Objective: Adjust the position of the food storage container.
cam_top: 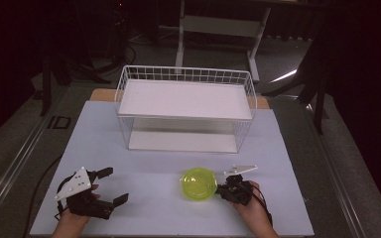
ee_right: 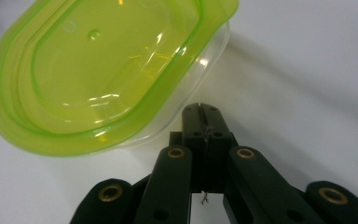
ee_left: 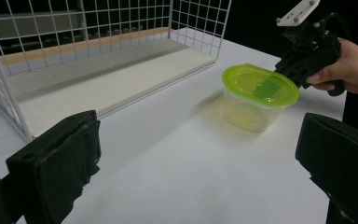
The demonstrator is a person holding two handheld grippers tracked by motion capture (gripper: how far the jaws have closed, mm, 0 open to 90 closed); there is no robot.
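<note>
On the white table (cam_top: pixel 144 208), near its front edge and a little right of centre, sits a clear plastic container (cam_top: pixel 198 184) with a translucent green lid (ee_left: pixel 260 85). Its lid is on and lies level. Behind it, toward the far side of the table, stands a white wire basket (cam_top: pixel 186 109), well apart from the container.

At the container's right side is the right gripper (cam_top: pixel 222 188), held in a person's right hand (cam_top: pixel 252 206). Seen from its own camera, its two black jaws are pressed flat against each other with nothing between them, and their joined tip (ee_right: pixel 200 114) lies just beside the container's clear wall, under the overhanging edge of the lid. Whether the tip actually touches the wall cannot be told. The container lies ahead and to the left of the jaws in that view, not between them.

Far to the container's left, the left gripper (cam_top: pixel 113 186) rests low over the table with its jaws spread wide and empty. From its camera, the container appears off in the distance between the two pads (ee_left: pixel 60 161), well clear of both.
</note>
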